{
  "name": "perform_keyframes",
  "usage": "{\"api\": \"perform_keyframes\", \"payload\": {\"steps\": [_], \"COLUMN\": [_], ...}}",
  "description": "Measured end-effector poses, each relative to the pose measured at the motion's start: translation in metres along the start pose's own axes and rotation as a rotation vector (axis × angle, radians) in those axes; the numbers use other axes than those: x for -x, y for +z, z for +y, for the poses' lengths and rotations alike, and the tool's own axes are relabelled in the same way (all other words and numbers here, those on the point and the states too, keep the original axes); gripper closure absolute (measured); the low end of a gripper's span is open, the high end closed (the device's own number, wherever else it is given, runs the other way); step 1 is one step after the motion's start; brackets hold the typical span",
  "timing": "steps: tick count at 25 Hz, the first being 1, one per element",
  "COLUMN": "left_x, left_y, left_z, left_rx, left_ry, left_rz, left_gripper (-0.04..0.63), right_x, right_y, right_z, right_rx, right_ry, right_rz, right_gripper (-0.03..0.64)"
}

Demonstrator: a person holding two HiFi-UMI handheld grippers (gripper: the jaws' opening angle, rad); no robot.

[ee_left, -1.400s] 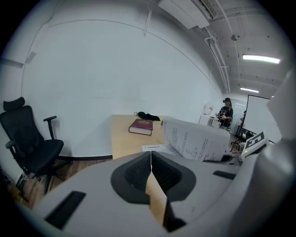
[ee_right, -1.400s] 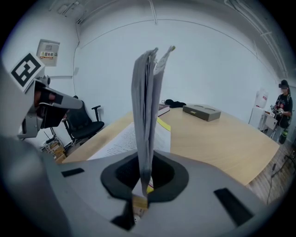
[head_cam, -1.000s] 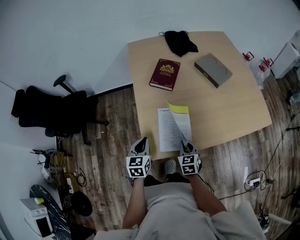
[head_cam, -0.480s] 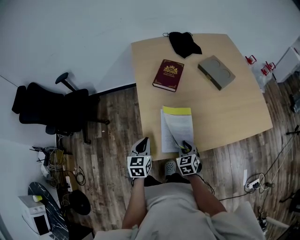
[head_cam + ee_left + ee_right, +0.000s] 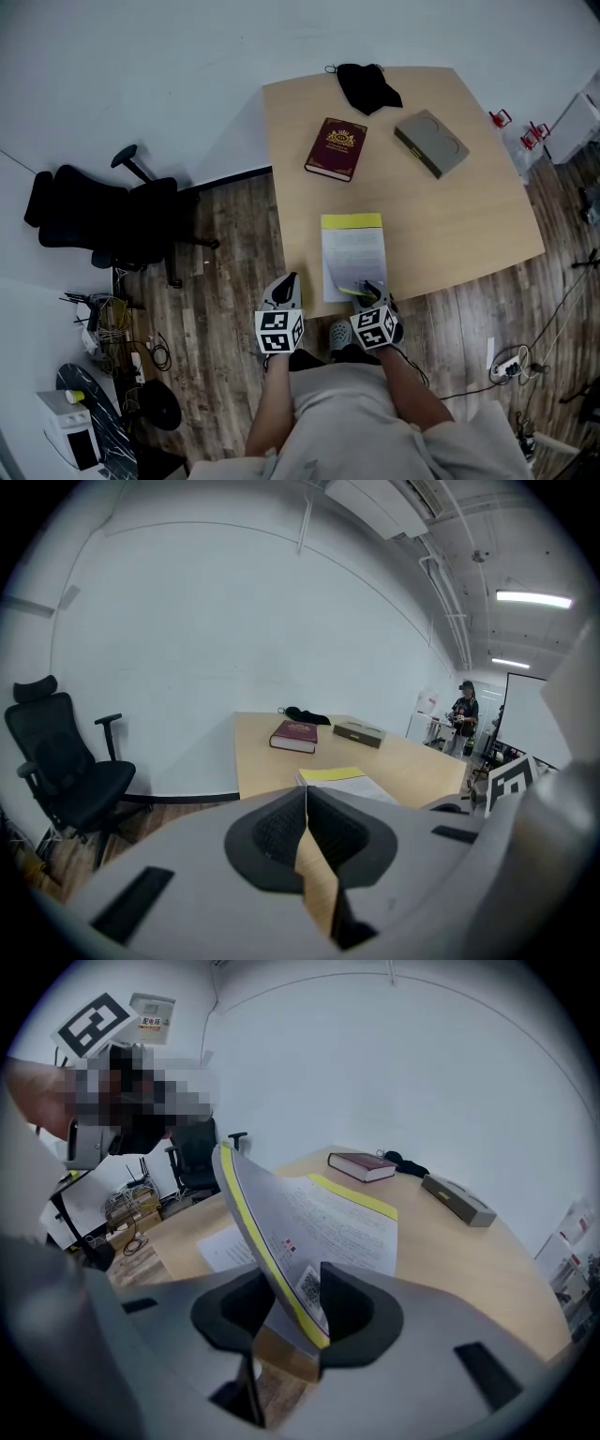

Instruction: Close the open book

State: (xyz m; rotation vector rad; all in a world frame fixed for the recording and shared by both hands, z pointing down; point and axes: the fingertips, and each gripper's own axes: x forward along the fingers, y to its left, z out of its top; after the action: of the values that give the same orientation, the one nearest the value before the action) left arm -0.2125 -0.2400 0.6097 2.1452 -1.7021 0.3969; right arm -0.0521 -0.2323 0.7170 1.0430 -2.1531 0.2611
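Observation:
The book point(image 5: 353, 251), white with a yellow strip at its far edge, lies near the front edge of the table point(image 5: 450, 225). Its cover has come down over the pages. Only its near corner is still lifted, curving up between the jaws of my right gripper point(image 5: 372, 286). In the right gripper view the jaws of my right gripper point(image 5: 286, 1309) are opening. The yellow-edged cover point(image 5: 319, 1213) leans between them with a gap beside the left pad. My left gripper point(image 5: 286, 279) hangs off the table's front left. In its own view my left gripper point(image 5: 305, 794) is shut and empty.
A maroon book point(image 5: 335, 148), a grey box point(image 5: 430, 141) and a black cloth point(image 5: 366, 86) lie on the far part of the table. A black office chair point(image 5: 103, 220) stands on the wood floor to the left. A person stands far off point(image 5: 464, 714).
The cover has swung from upright down onto the pages, hiding the open page. The right gripper's jaws have widened around the cover's near corner. The left gripper has stayed still.

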Motion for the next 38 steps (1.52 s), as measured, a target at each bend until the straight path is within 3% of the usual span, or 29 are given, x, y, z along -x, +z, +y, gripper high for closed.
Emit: {"api": "perform_keyframes", "payload": {"steps": [15,38], "left_x": [0.027,0.056], "left_y": [-0.011,-0.029], "left_z": [-0.019,-0.100], "left_rx": [0.029,0.000], "left_ry": [0.026,-0.027], "left_rz": [-0.011,-0.001], "left_gripper": [0.572,0.572], "right_x": [0.025,0.124], "right_y": [-0.013,-0.014], "right_z": [0.016,-0.017], "right_rx": [0.046,-0.138], "right_ry": [0.053,-0.017], "right_rz": [0.016,-0.169], "right_gripper": [0.468,0.485]}}
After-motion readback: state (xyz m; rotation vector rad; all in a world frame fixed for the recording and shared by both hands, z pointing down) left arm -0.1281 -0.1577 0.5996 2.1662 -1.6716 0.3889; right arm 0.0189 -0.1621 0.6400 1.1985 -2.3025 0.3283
